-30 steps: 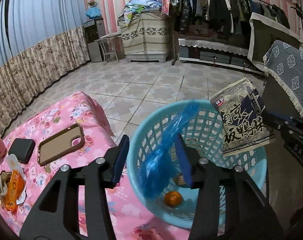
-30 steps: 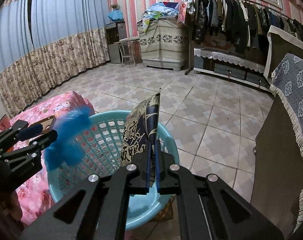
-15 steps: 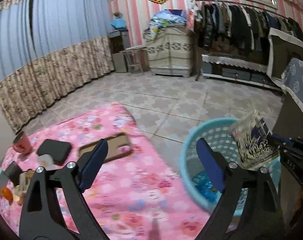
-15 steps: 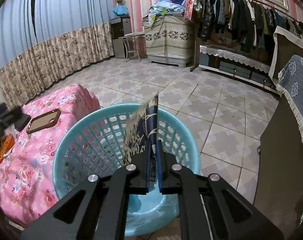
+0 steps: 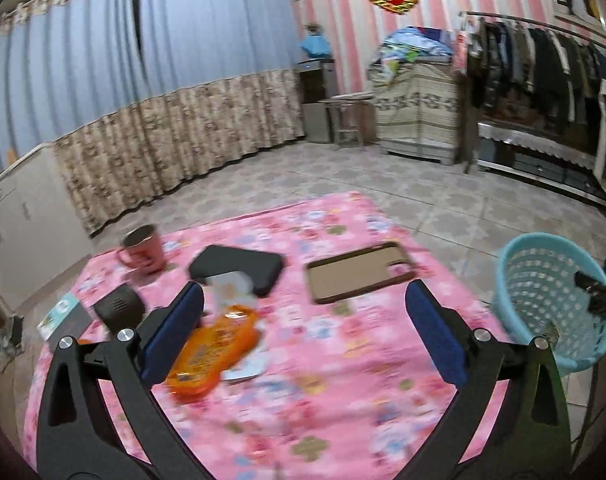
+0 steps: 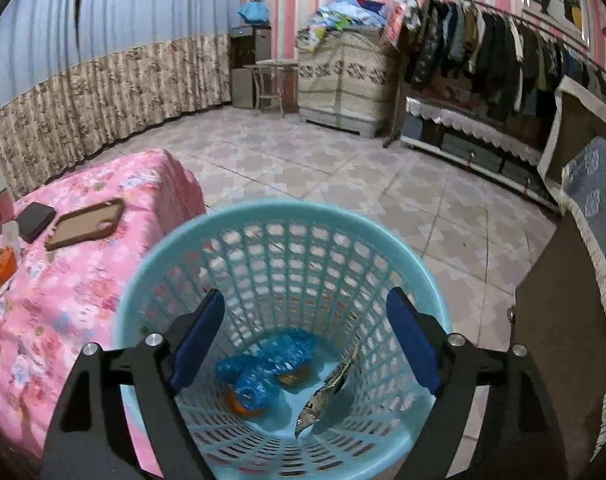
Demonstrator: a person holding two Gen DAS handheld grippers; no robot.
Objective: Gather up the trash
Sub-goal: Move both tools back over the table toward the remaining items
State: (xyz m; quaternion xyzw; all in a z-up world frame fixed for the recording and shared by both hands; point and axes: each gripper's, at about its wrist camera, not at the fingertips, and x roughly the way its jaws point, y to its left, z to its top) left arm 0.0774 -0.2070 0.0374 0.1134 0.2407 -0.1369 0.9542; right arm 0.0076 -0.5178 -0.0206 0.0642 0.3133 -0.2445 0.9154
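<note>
**Both tongs wide open, trash in the basket and on the table**

The right gripper (image 6: 305,338) hangs over the mouth of the light-blue basket (image 6: 399,252), its jaws spread wide and holding nothing. Down on the basket floor lie a crumpled blue plastic bag (image 6: 263,364), a printed wrapper (image 6: 327,392) leaning against the wall, and something orange — partly hidden under the bag.

The left gripper (image 5: 303,332) is over the table with the pink floral cloth (image 5: 343,360), jaws also wide apart and empty. Just beside its left finger lies an orange snack packet (image 5: 211,354) with a white wrapper (image 5: 233,290) touching it. Toward the far edge sit a pink mug (image 5: 143,248), a black case (image 5: 239,270) and a brown phone case (image 5: 359,270). The basket stands just off the table's right edge.
</note>
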